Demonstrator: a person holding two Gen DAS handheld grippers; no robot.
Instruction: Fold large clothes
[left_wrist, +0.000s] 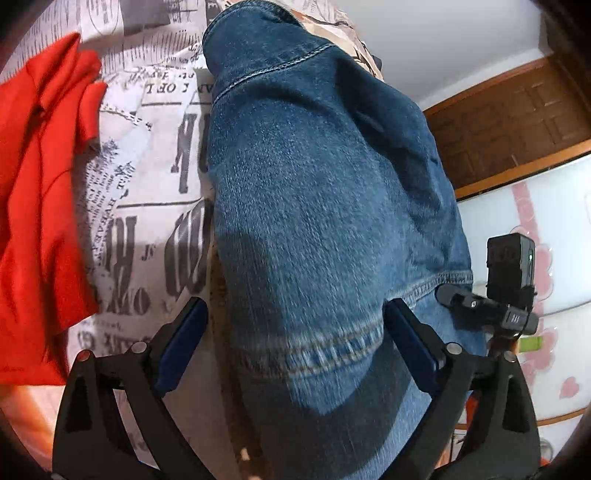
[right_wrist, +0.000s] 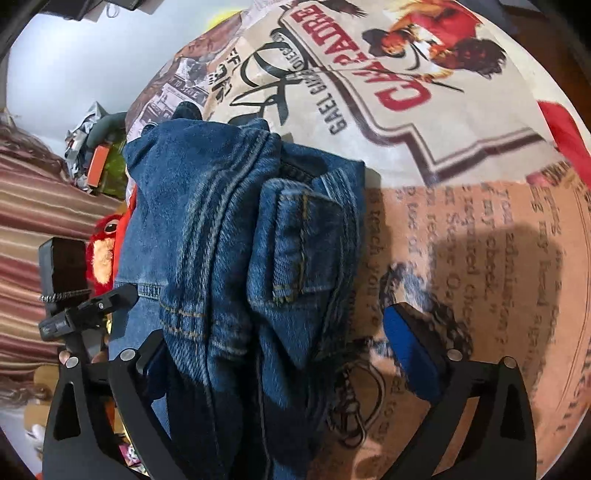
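Two grippers, both with jaws spread wide, nothing clamped. Our left gripper (left_wrist: 295, 339) straddles the hem end of the jeans (left_wrist: 325, 192): denim sits between the blue pads (left_wrist: 183, 343) but we see gaps on both sides, so no pinch. Our right gripper (right_wrist: 280, 343) stands over the bunched waistband and pocket end (right_wrist: 295, 251), again loose denim between open jaws.

Jeans lie on the printed bedspread (right_wrist: 461, 122), piled into a thick bundle, probably already doubled. In the left wrist view the long axis runs away from that gripper, hem near, far end lost over the bedspread's far edge. A red garment (left_wrist: 40, 192) lies beside the jeans, apart, toward the bedspread's left edge.

We judge that one gripper at each end is placed for lifting or folding end to end.
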